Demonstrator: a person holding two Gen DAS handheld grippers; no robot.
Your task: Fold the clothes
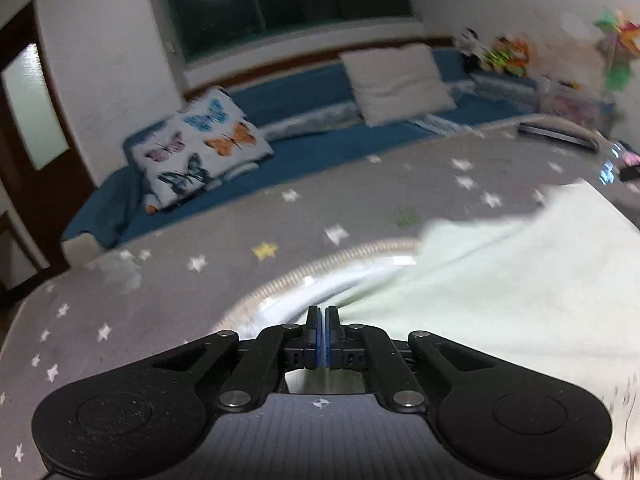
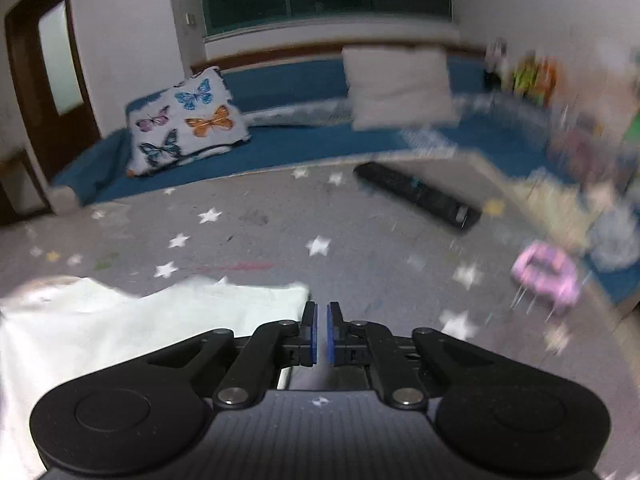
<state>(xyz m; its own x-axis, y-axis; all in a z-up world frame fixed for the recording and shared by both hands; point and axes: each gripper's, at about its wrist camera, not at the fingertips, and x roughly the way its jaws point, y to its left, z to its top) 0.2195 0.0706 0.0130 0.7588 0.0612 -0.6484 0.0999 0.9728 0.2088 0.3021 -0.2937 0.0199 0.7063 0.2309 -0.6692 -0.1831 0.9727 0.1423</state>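
Open starred desk (image 2: 280,232) lies at twelve o'clock of both grippers. A remote (image 2: 416,196) blocks at one o'clock, a pink clip (image 2: 546,278) at three, the garment (image 1: 500,292) between.

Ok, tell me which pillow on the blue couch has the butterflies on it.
The butterfly pillow at the couch's left end, printed with blue, orange and purple butterflies. The other pillow, further right against the backrest, is plain white.

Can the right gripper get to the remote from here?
Probably yes: the remote lies in the open on the star cloth, ahead of the right gripper, nothing between. But its jaws are shut and would have to open.
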